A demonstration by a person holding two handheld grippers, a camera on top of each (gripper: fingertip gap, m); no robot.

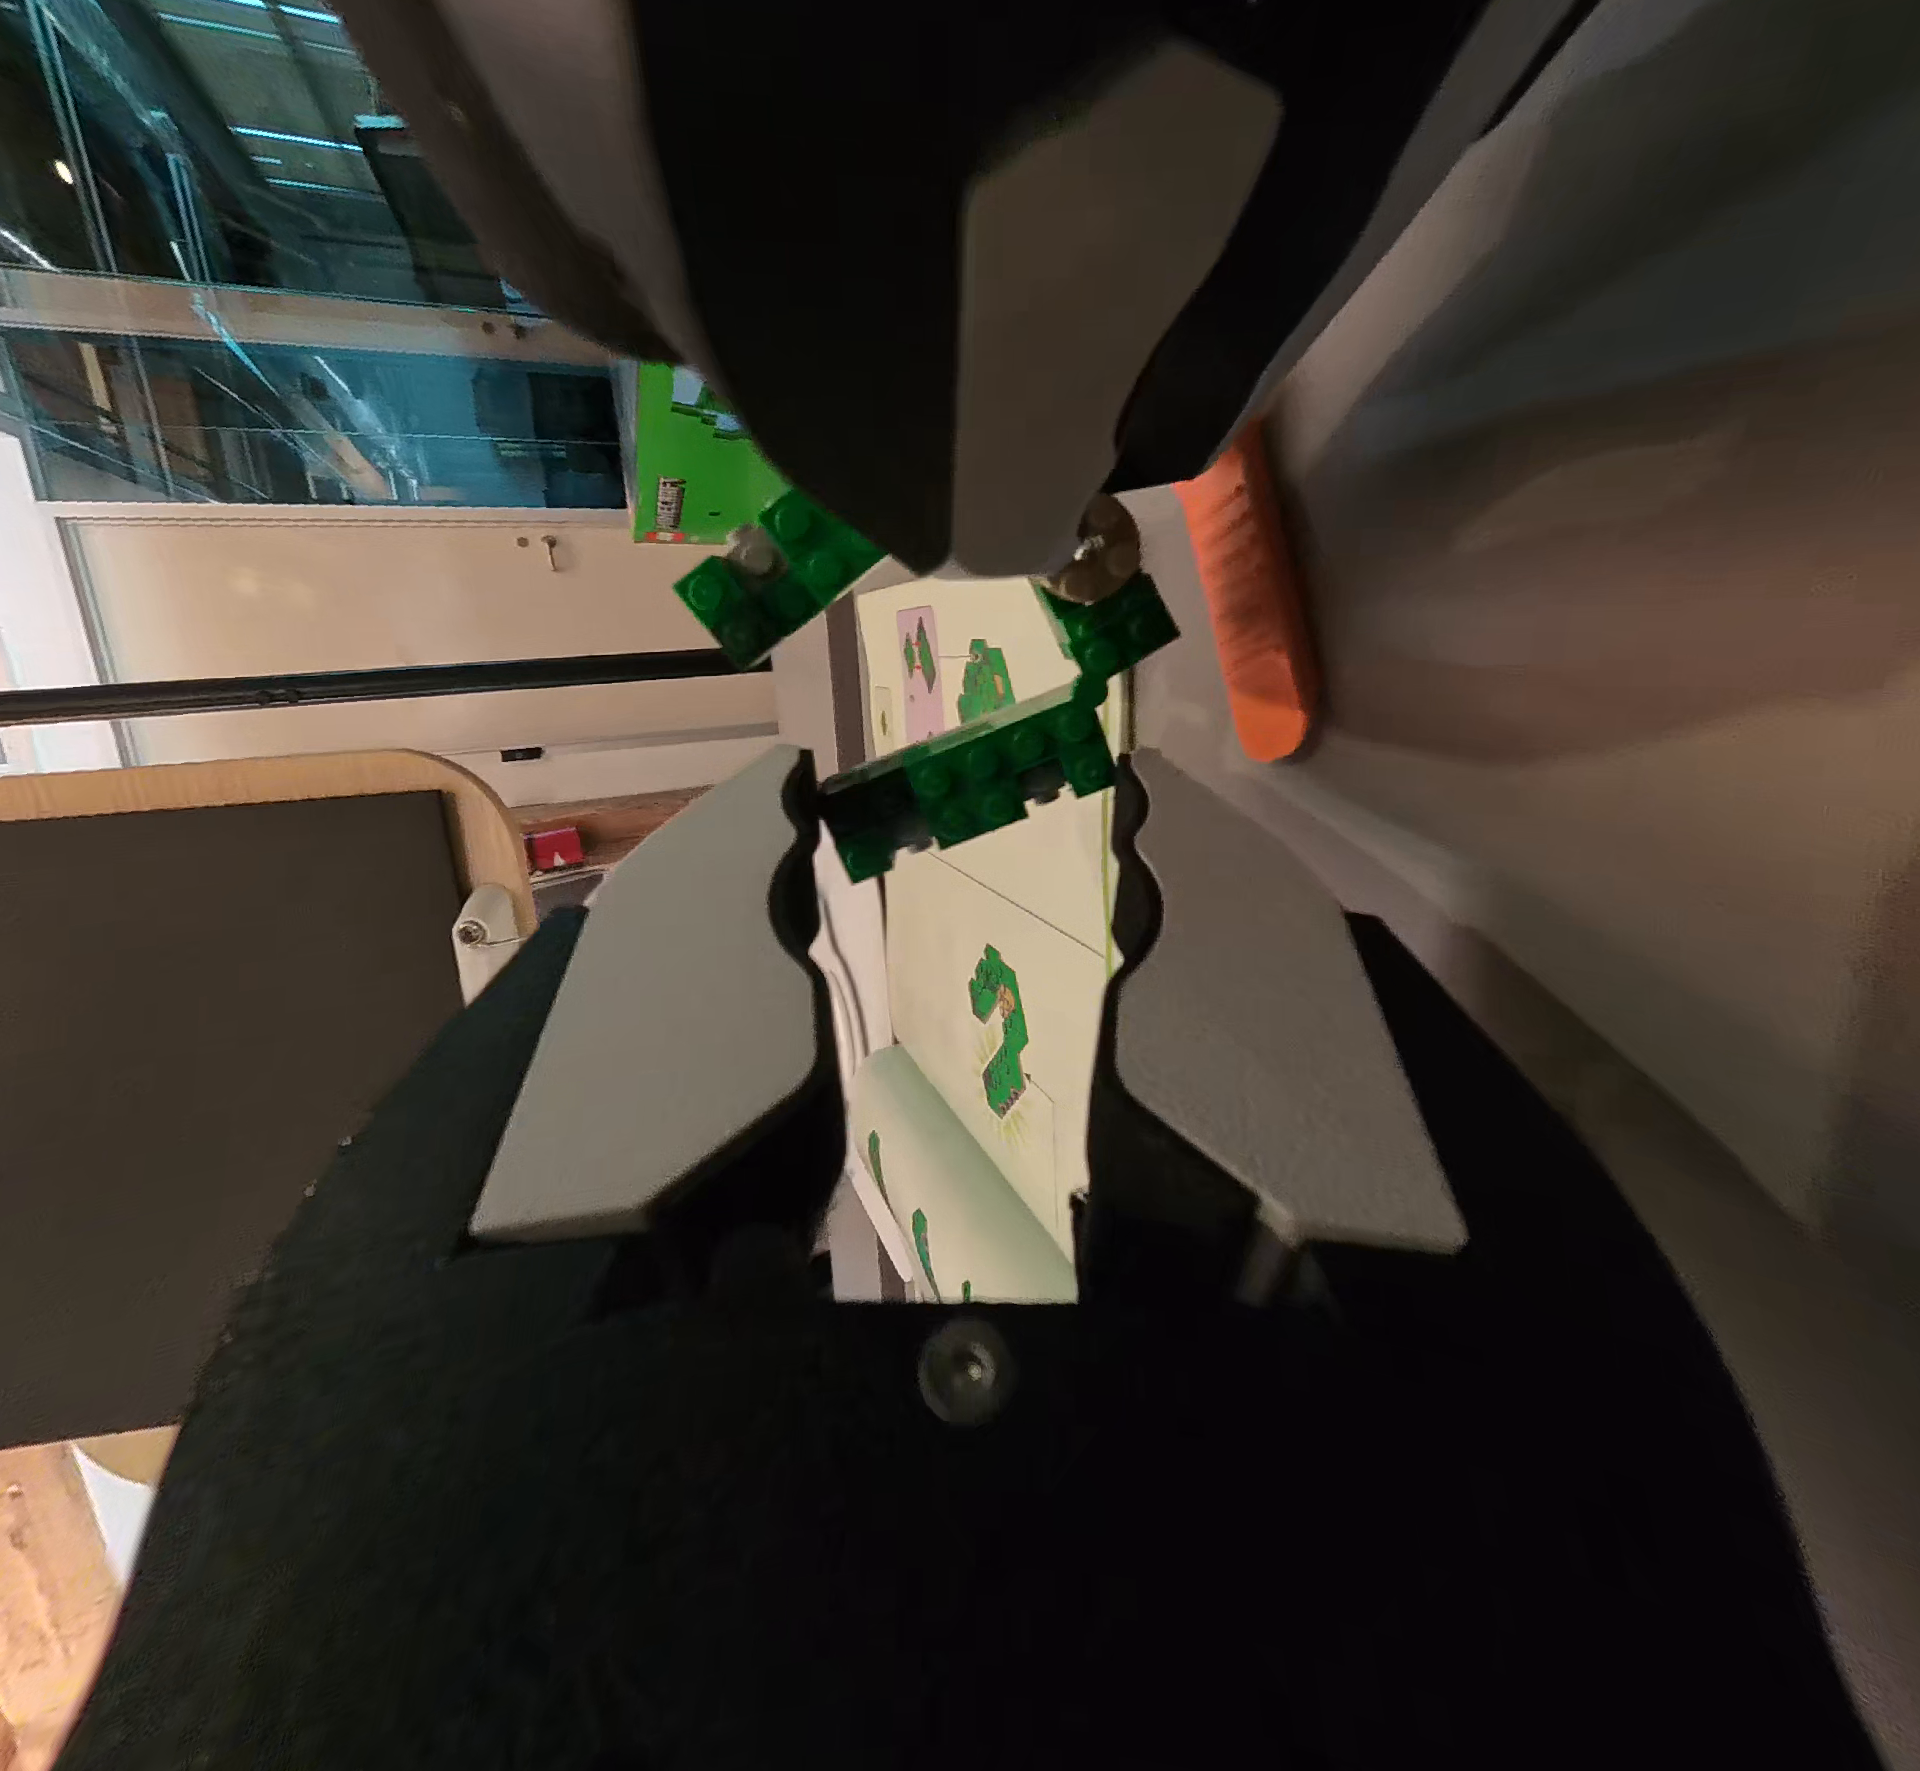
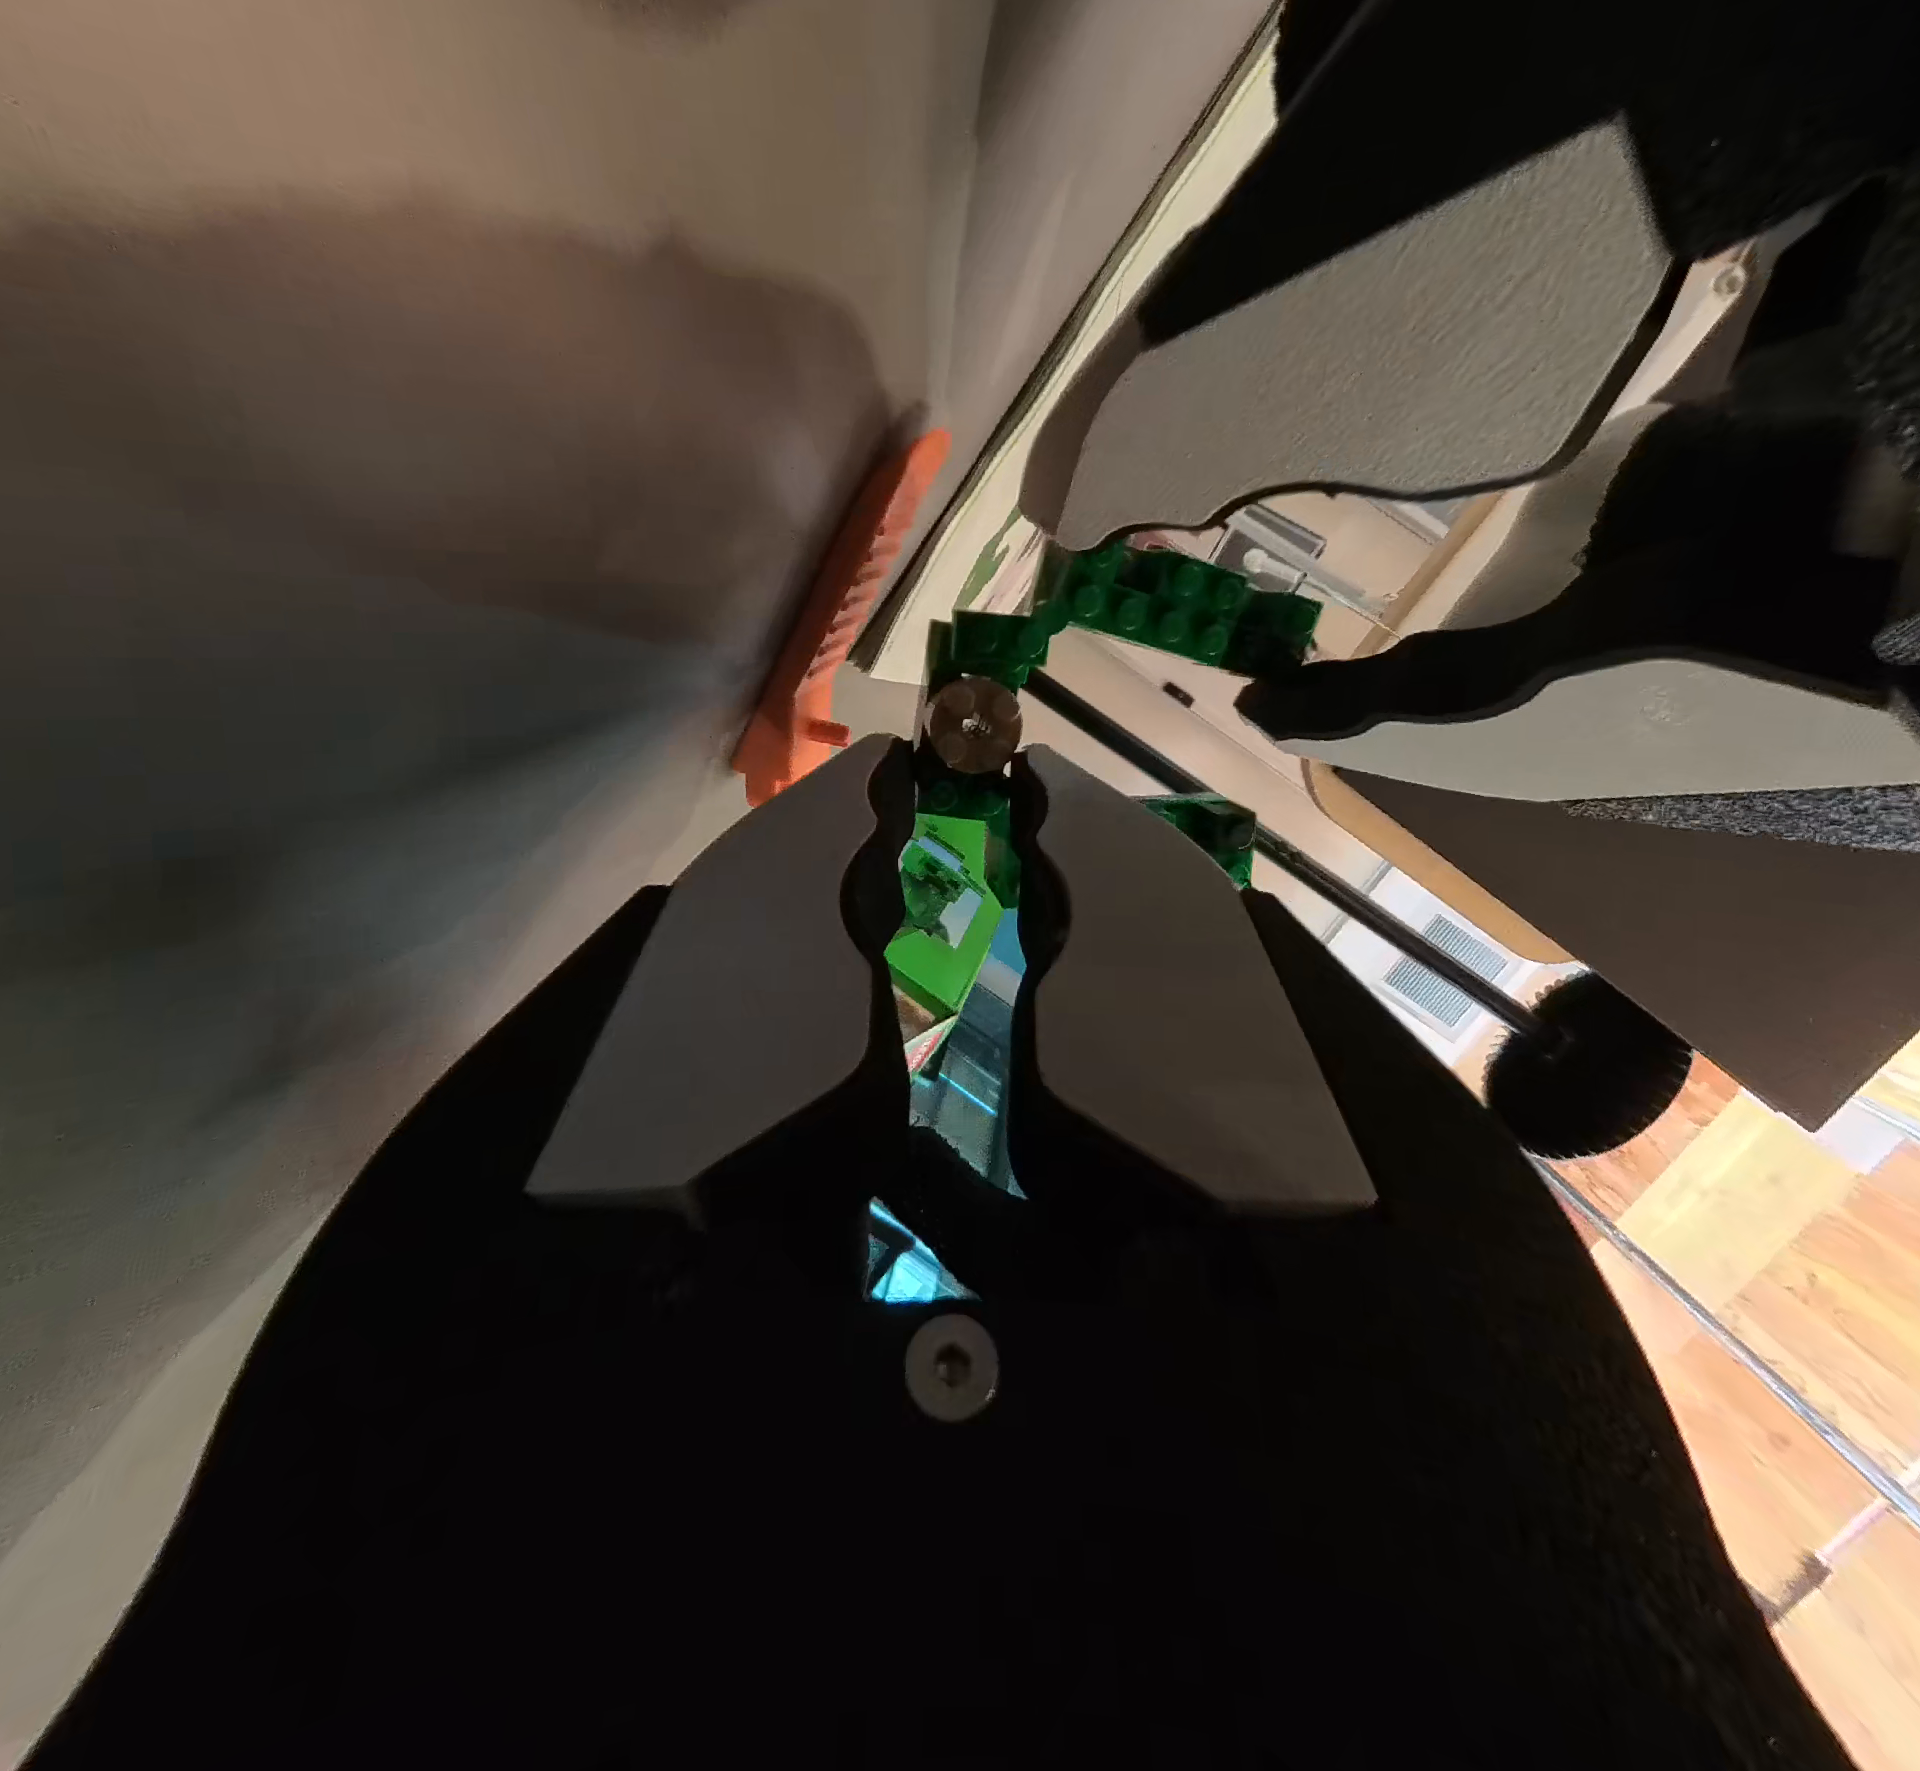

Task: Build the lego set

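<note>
The green studded-plastic Lego assembly (image 1: pixel 977 781) hangs above the open instruction booklet (image 1: pixel 977 1046), clamped across your left gripper (image 1: pixel 961 822). Your right gripper (image 2: pixel 961 776) pinches its far end by the round grey stud piece (image 2: pixel 971 724). You seem mid-join; next, align studs and press squarely.

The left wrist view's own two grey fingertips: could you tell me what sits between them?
A dark green studded Lego plate assembly spans the gap, clamped by the left gripper; the open instruction booklet shows behind it.
</note>
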